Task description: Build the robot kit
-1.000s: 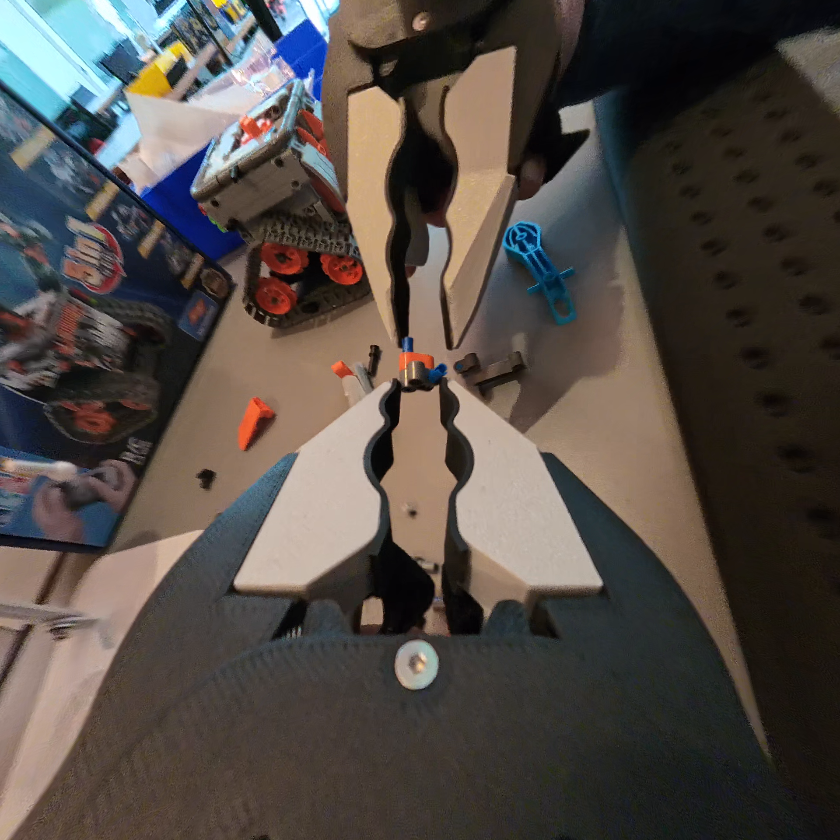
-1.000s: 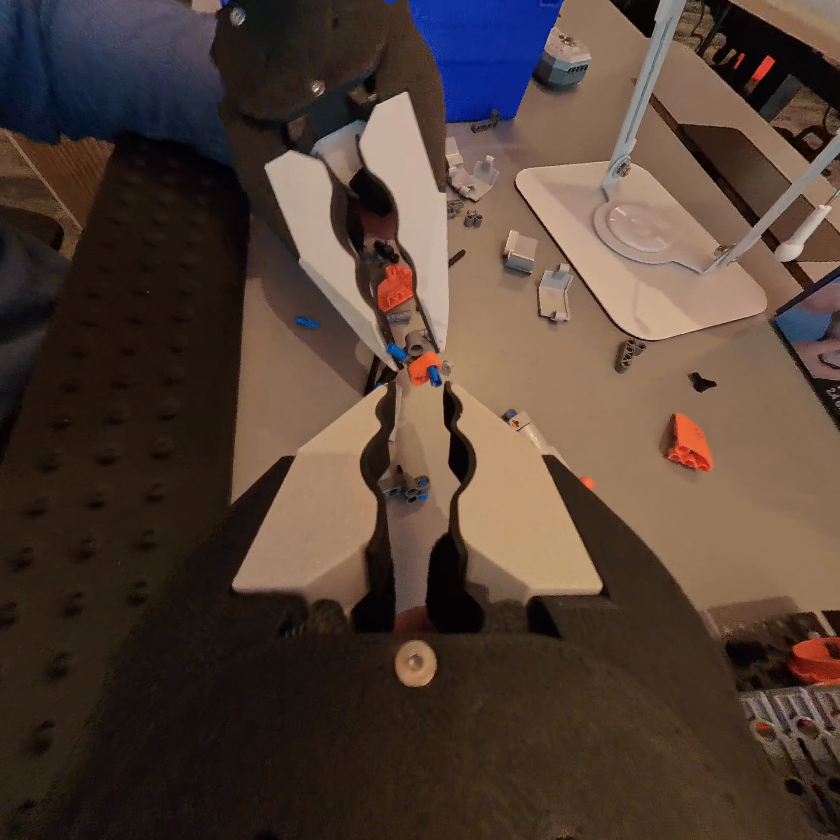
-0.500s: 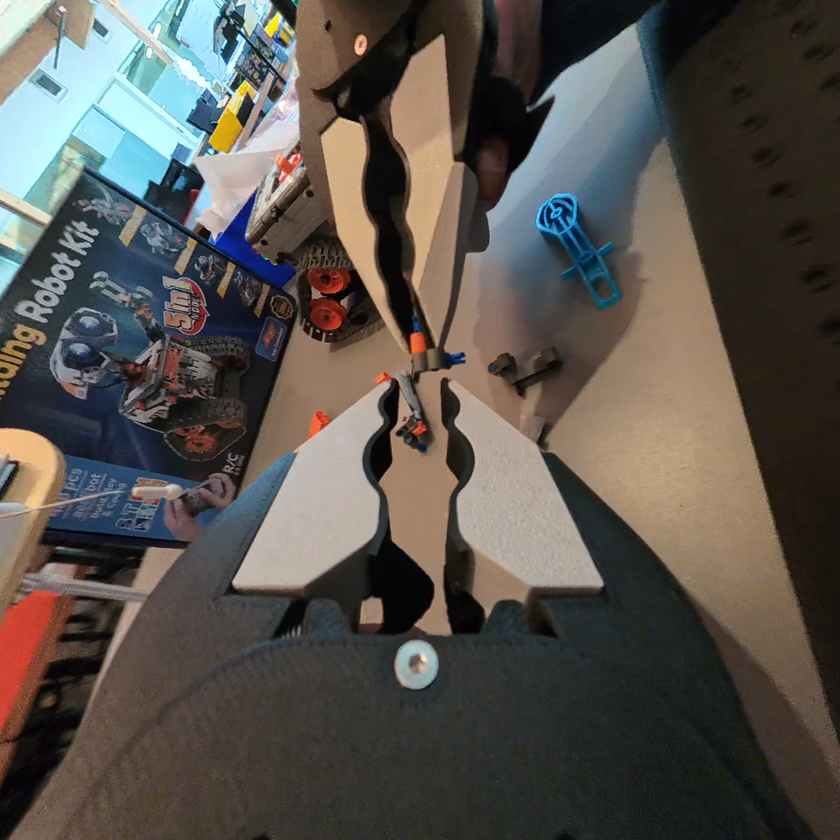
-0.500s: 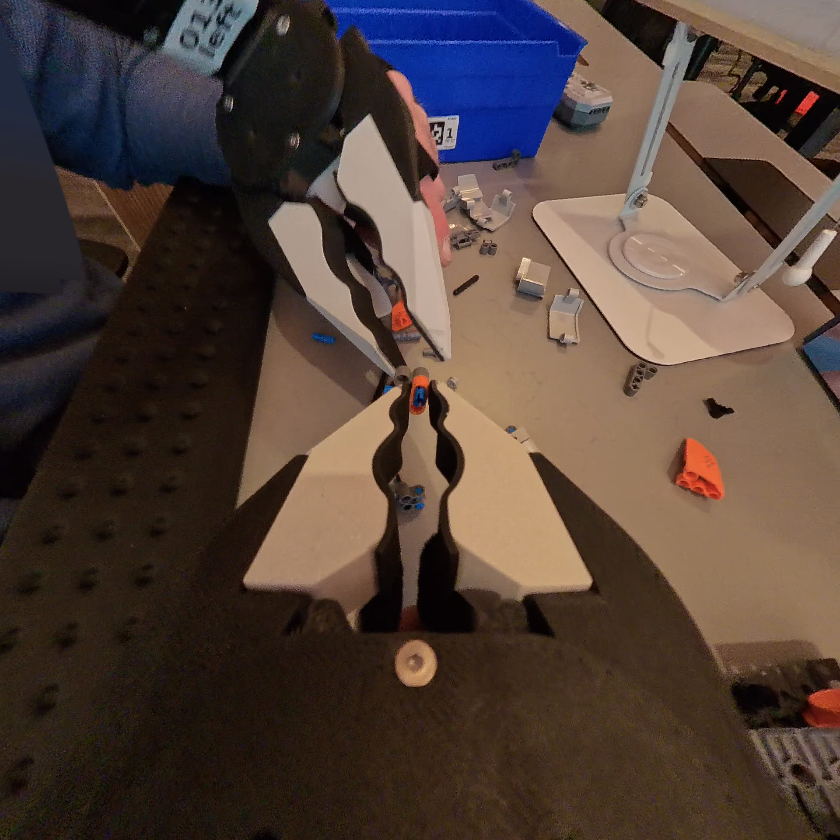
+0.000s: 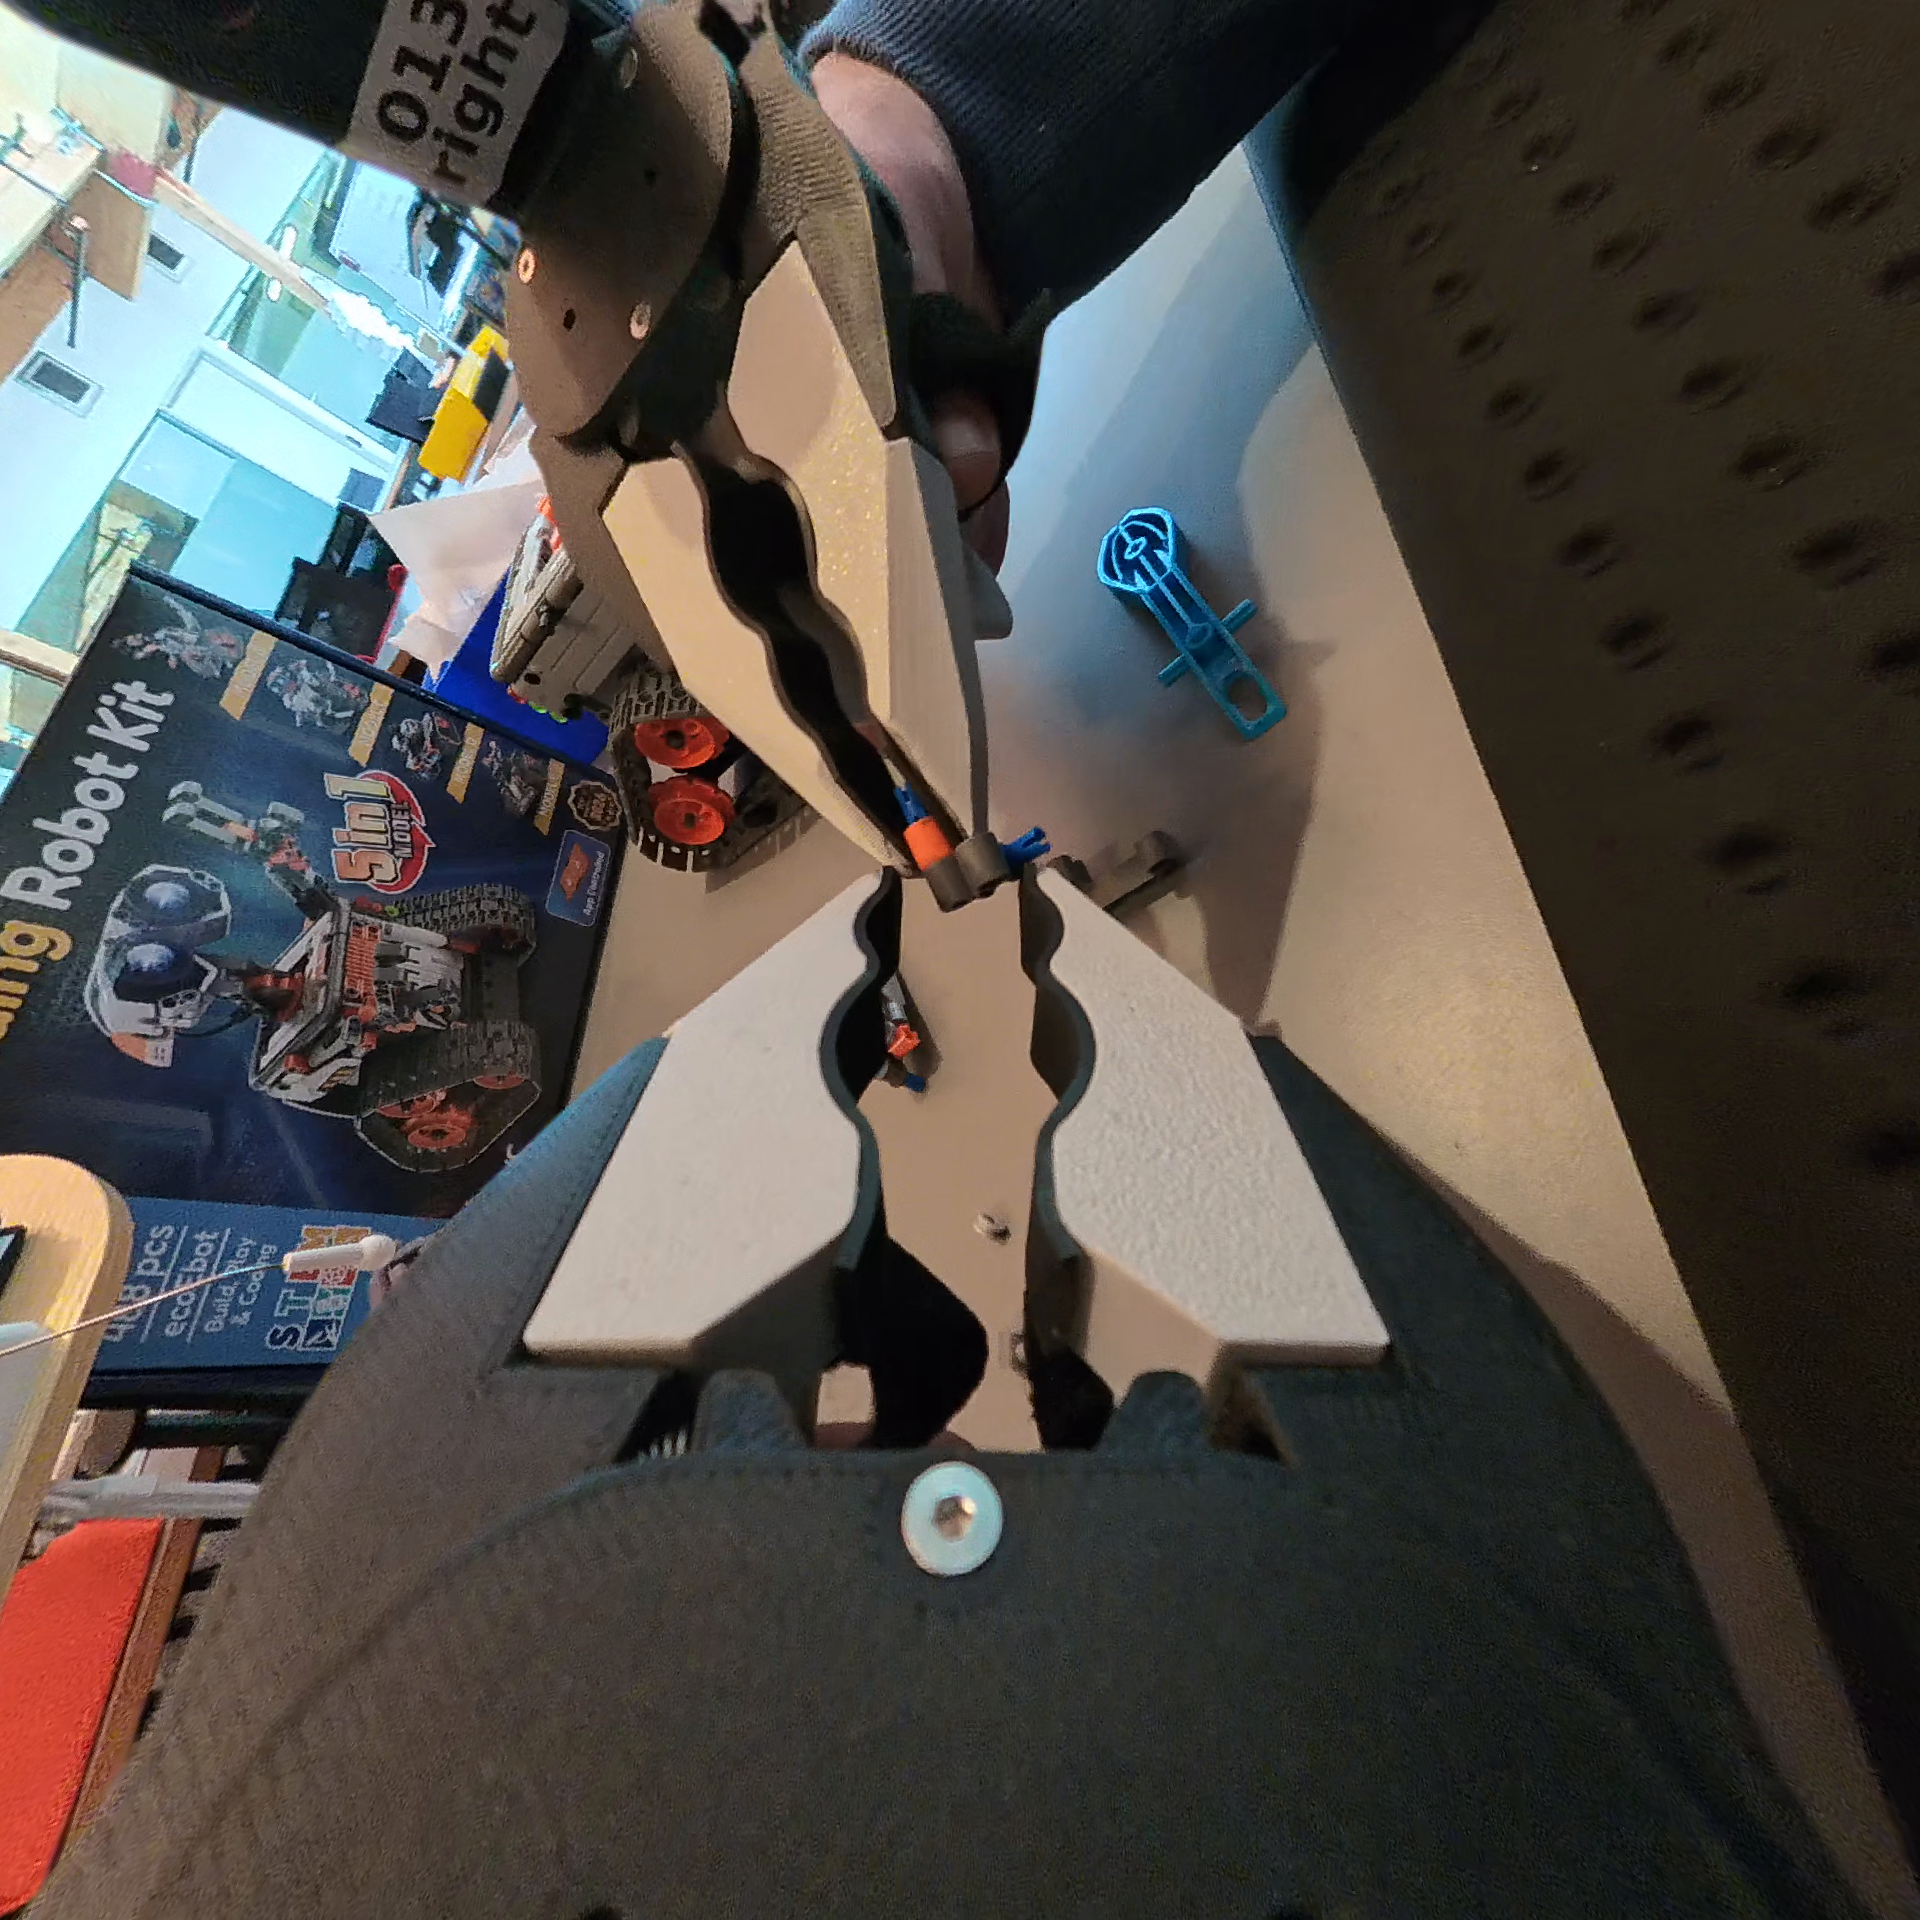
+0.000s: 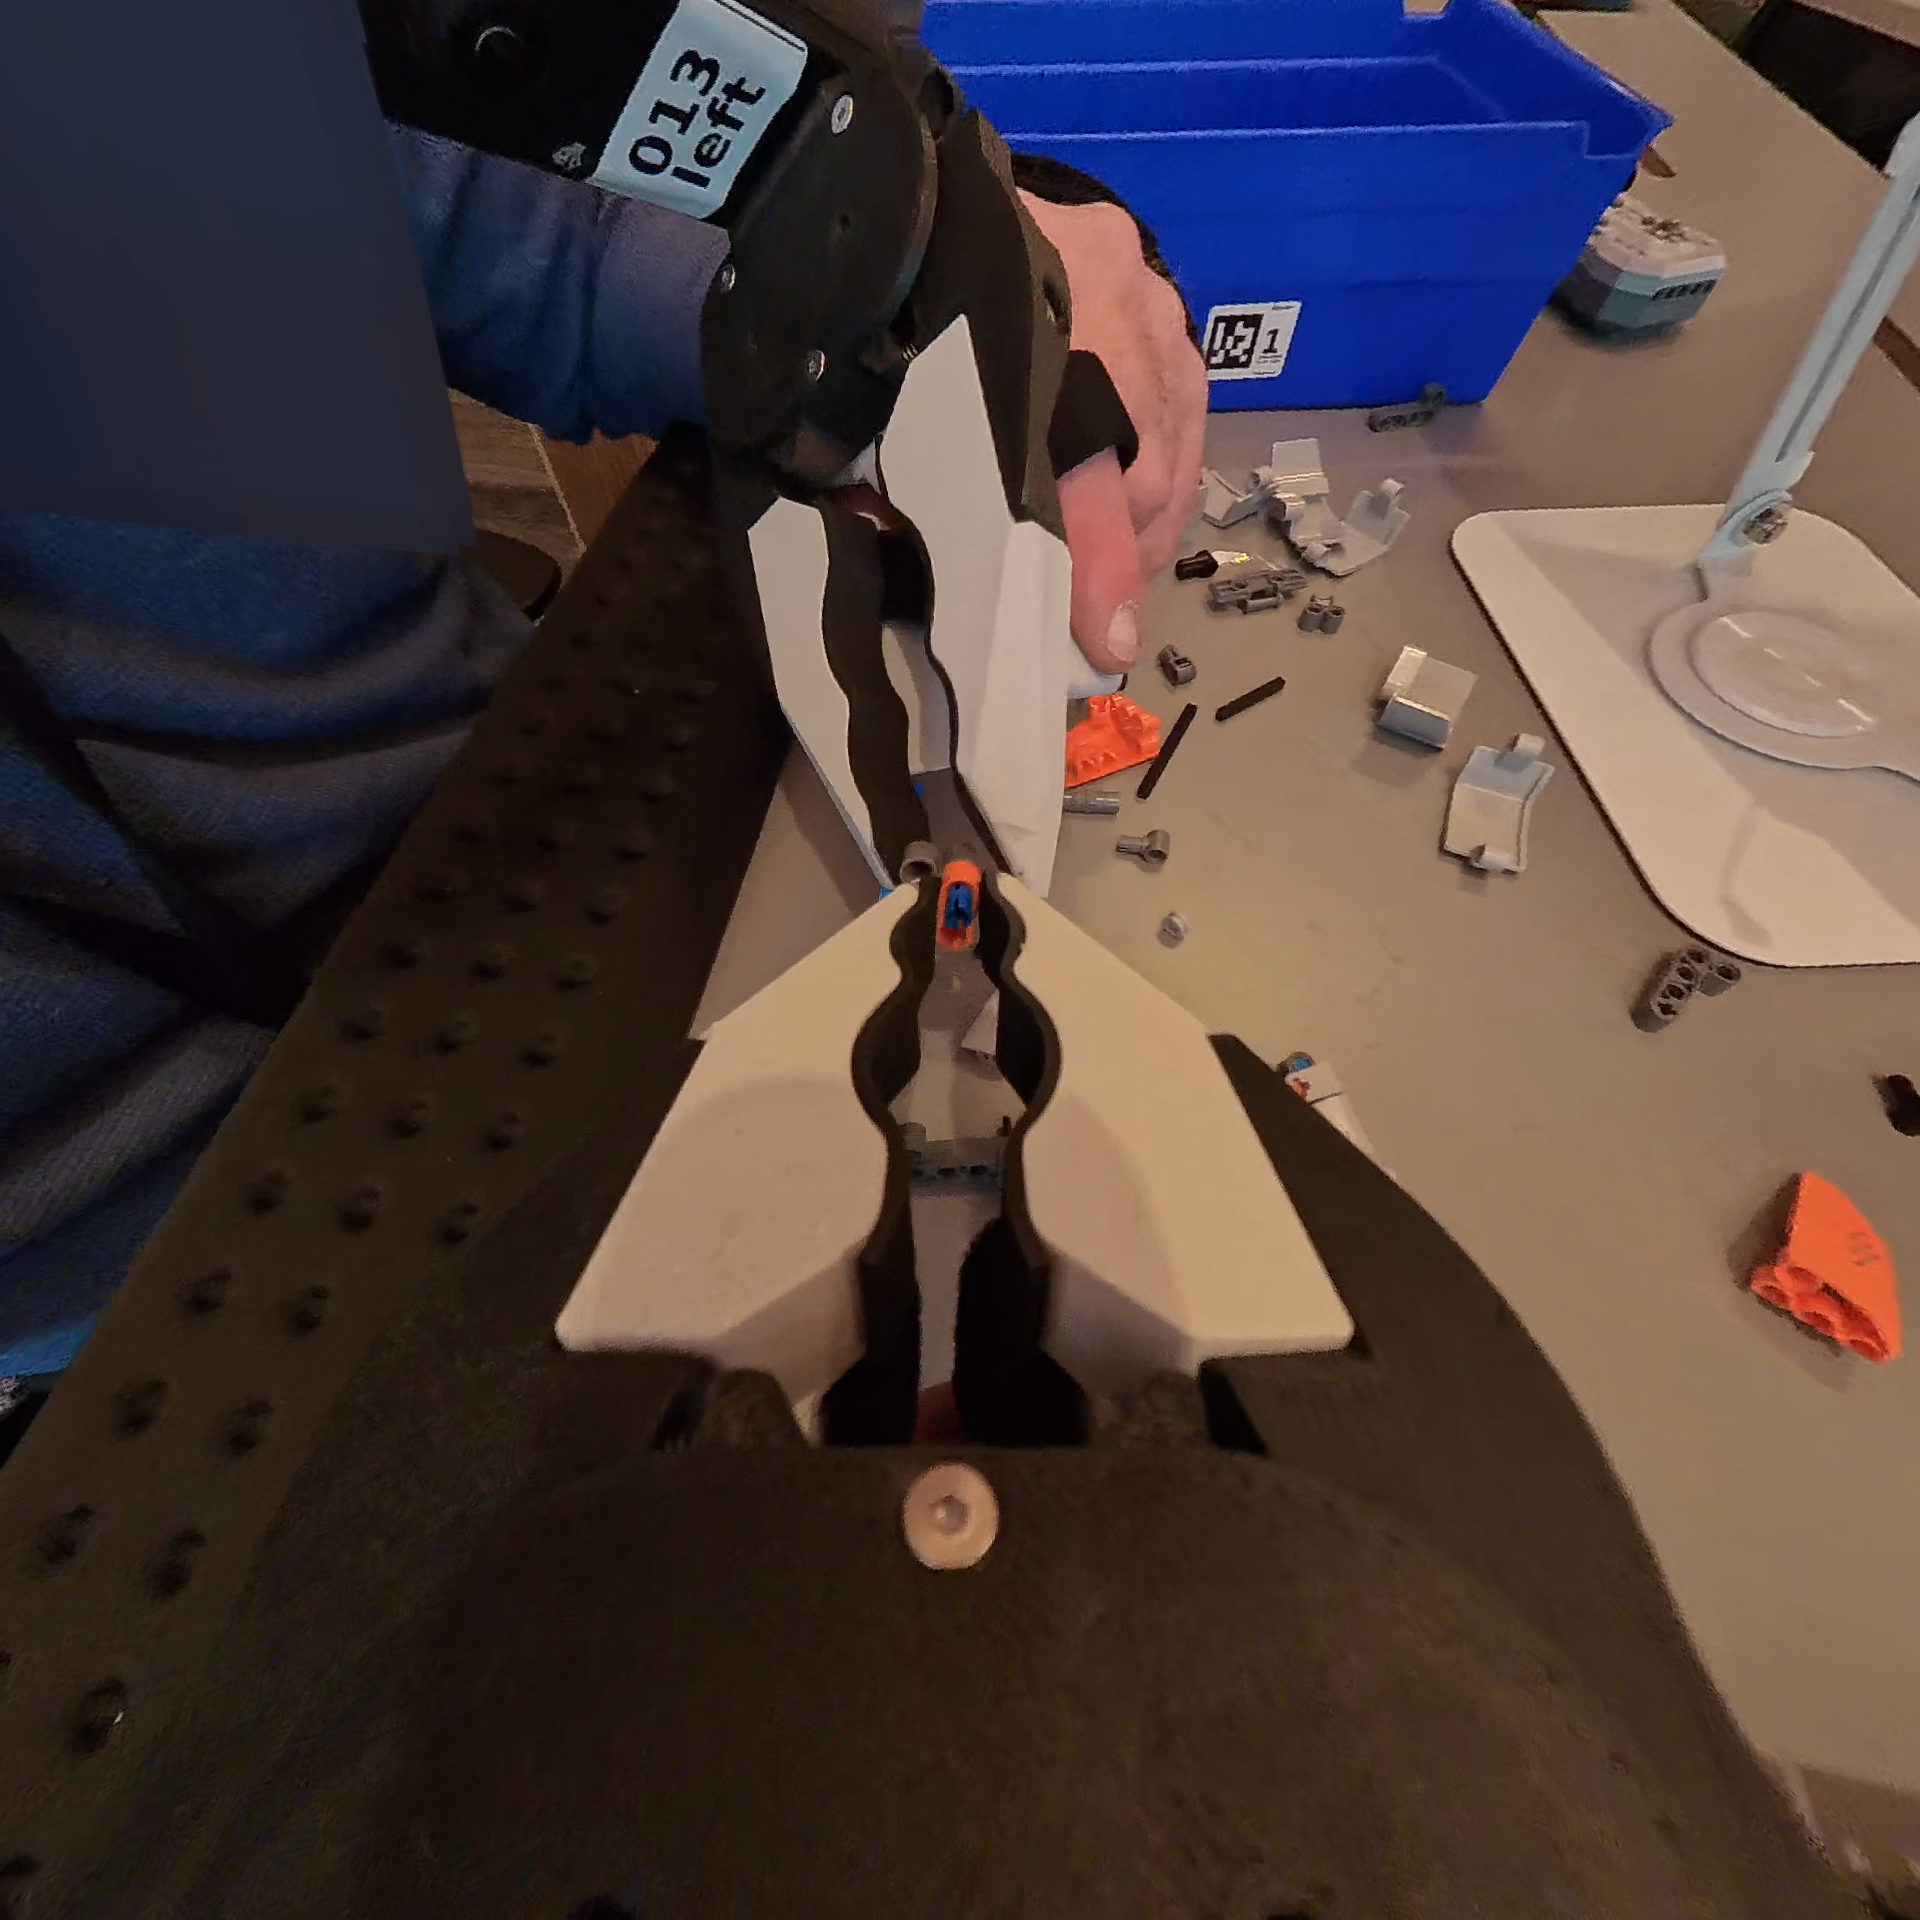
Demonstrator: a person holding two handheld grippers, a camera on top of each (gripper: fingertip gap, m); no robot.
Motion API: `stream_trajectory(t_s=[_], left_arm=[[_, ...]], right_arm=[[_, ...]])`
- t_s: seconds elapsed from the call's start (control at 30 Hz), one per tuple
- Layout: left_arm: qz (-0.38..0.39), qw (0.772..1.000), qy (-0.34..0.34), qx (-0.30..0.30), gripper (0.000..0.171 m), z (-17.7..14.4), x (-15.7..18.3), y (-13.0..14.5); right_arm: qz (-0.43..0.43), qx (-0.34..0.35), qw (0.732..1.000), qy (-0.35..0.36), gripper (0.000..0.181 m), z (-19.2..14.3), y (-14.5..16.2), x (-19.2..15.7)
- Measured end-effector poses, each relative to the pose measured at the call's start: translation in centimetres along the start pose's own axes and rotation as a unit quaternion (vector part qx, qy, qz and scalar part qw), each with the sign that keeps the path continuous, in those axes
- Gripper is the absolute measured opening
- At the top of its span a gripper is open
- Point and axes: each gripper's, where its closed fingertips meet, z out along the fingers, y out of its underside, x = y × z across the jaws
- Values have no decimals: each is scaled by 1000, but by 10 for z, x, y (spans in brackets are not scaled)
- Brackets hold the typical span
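Right gripper [image 6: 956, 894] pinched on small orange-and-blue connector [image 6: 958, 906] — light, rigid, slippery; left gripper [image 5: 951, 883] spread, tips just beside it.

connector [image 6: 957, 906]: orange, blue pin | bin [image 6: 1351, 208]: blue | tool [image 5: 1195, 623]: blue | wedge [image 6: 1823, 1278]: orange

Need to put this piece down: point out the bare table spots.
Free: the table between the grey beam, the orange wedge and the right gripper, which clamps an orange connector. Crowded: loose parts between the blue bin and the white base.
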Motion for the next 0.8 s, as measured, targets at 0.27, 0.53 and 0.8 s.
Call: stream_trajectory(t_s=[0.27, 0.53, 0.8], left_arm=[[-40, 998, -53, -17, 14, -1, -19, 4], [-97, 990, -93, -34, 14, -4, -39, 13], [-129, 985, -111, -40, 14, -4, -47, 13]], right_arm=[[20, 31, 998, 53, 5, -6, -12, 17], [2, -5, 989, 150, 17, -14, -9, 33], [-18, 7, 978, 209, 8, -12, -22, 33]])
